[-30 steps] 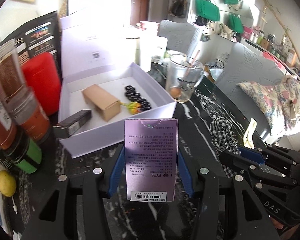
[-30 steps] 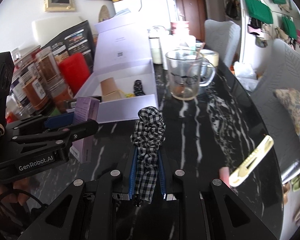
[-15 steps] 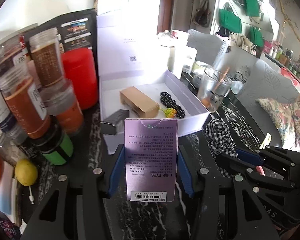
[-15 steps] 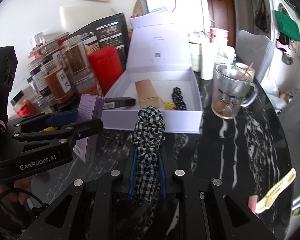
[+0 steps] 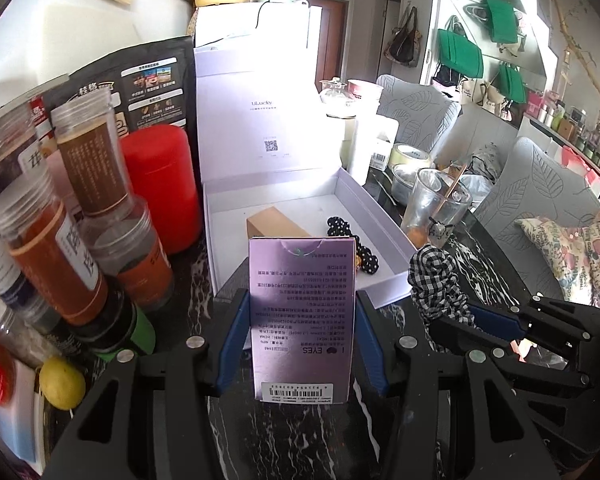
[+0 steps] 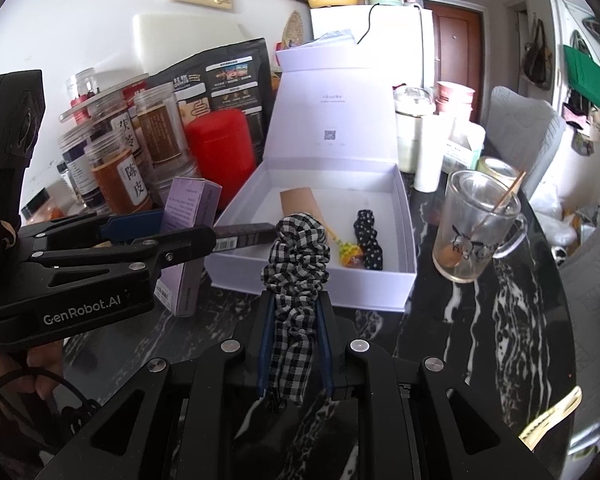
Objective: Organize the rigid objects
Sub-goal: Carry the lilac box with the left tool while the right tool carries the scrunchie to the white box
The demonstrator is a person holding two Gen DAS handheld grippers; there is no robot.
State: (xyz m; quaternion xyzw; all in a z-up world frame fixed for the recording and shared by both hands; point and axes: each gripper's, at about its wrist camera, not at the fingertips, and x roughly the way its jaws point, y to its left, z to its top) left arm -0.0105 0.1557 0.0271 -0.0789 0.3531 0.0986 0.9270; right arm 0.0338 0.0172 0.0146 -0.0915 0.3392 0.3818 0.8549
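Your left gripper [image 5: 302, 312] is clamped on the tall lilac cardboard carton [image 5: 302, 320], held upright just before the near wall of the open white gift box [image 6: 404, 216]. Your right gripper [image 6: 294, 344] is closed tight on the black-and-white checked fabric scrunchie [image 6: 296, 264], also at that near wall. Inside the box, free floor shows between the brown carton [image 6: 300, 202] and the far wall; jars [image 5: 52, 264] crowd its left edge.

Black marbled table [image 6: 480, 320] bears white box [image 6: 312, 284] (open).
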